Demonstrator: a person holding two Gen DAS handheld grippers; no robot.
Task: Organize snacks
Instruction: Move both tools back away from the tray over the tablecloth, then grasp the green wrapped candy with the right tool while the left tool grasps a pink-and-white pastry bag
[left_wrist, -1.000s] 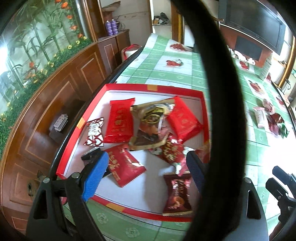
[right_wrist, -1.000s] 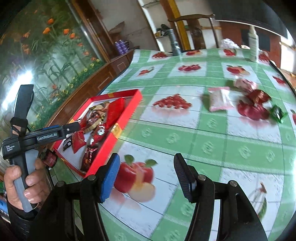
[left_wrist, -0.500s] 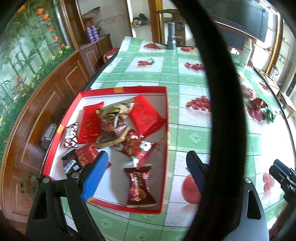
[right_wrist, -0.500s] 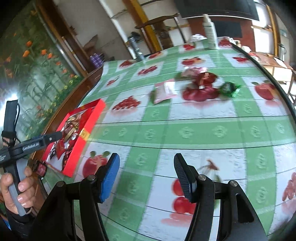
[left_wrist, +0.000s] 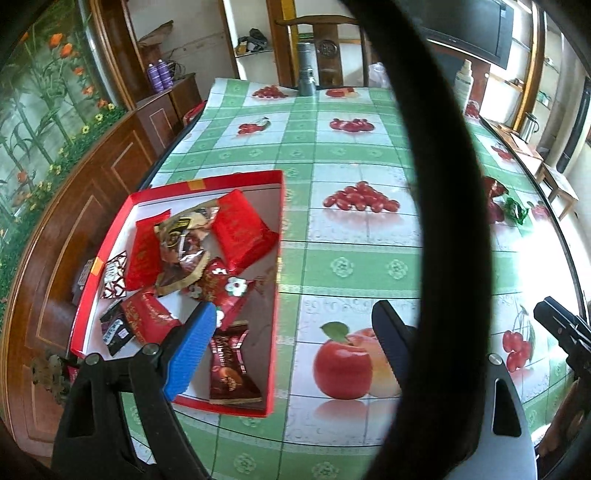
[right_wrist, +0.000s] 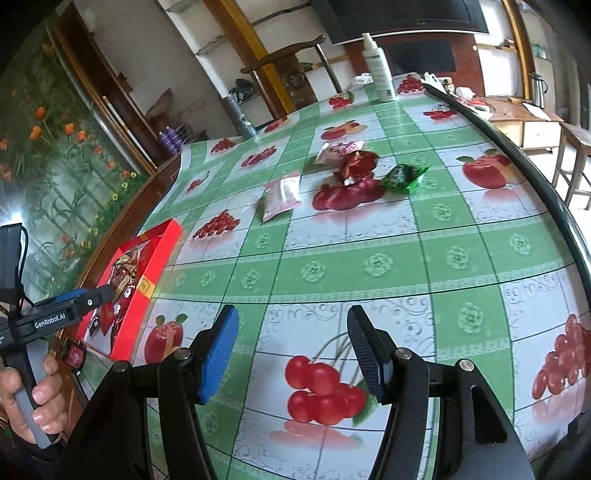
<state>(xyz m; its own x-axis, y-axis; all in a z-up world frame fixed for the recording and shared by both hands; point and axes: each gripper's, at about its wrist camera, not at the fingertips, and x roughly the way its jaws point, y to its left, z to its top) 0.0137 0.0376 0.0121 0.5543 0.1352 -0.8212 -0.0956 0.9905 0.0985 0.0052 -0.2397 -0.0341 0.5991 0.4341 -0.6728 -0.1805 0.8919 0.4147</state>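
Note:
A red shallow box (left_wrist: 279, 236) (right_wrist: 162, 258) with several wrapped snacks lies near the table's left edge. My left gripper (left_wrist: 291, 332) hovers open over the box's near right corner, nothing between its fingers. Loose snacks lie farther out on the fruit-print tablecloth: a pink-white packet (right_wrist: 281, 194), a dark red wrapped pile (right_wrist: 356, 166) and a green wrapper (right_wrist: 402, 177) (left_wrist: 516, 212). My right gripper (right_wrist: 291, 347) stands open and empty above the cloth, well short of them. A hand (right_wrist: 33, 398) holds the left gripper's handle at the lower left of the right wrist view.
A black strap (left_wrist: 436, 221) crosses the left wrist view and hides part of the table. A white spray bottle (right_wrist: 378, 70), a grey flashlight (right_wrist: 240, 118) and a wooden chair (right_wrist: 295, 74) stand at the far end. A wooden cabinet (left_wrist: 74, 221) runs along the left.
Both grippers swung to the right across the table. The red box slid left in both views, and the loose snacks came nearer the middle of the right wrist view. Neither gripper's opening changed.

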